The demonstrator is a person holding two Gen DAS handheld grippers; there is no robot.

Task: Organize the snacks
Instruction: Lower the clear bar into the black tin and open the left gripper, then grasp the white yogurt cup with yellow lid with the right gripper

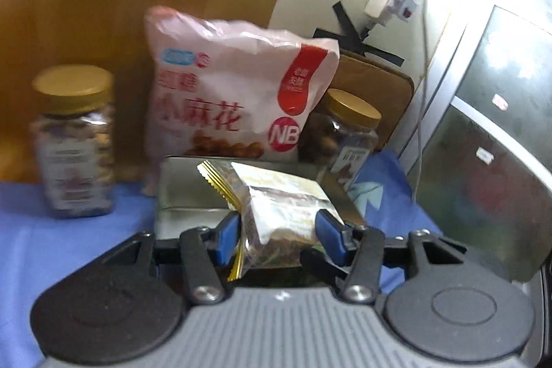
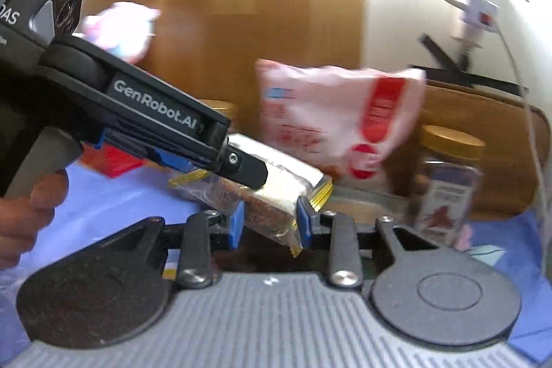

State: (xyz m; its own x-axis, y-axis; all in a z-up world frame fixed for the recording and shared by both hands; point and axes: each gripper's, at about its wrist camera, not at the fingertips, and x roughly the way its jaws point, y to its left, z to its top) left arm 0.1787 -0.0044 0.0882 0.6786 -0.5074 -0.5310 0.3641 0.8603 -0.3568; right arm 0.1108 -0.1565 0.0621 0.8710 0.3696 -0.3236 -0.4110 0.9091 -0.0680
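Only the right wrist view shows a hand, somewhat blurred.

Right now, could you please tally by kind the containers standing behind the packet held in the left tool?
Gold-lidded jars: 2
Large snack bag: 1
Metal tin: 1
Total: 4

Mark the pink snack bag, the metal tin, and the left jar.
pink snack bag [image 1: 220, 99], left wrist view, front panel.
metal tin [image 1: 186, 188], left wrist view, lid.
left jar [image 1: 74, 85], left wrist view, gold cap.
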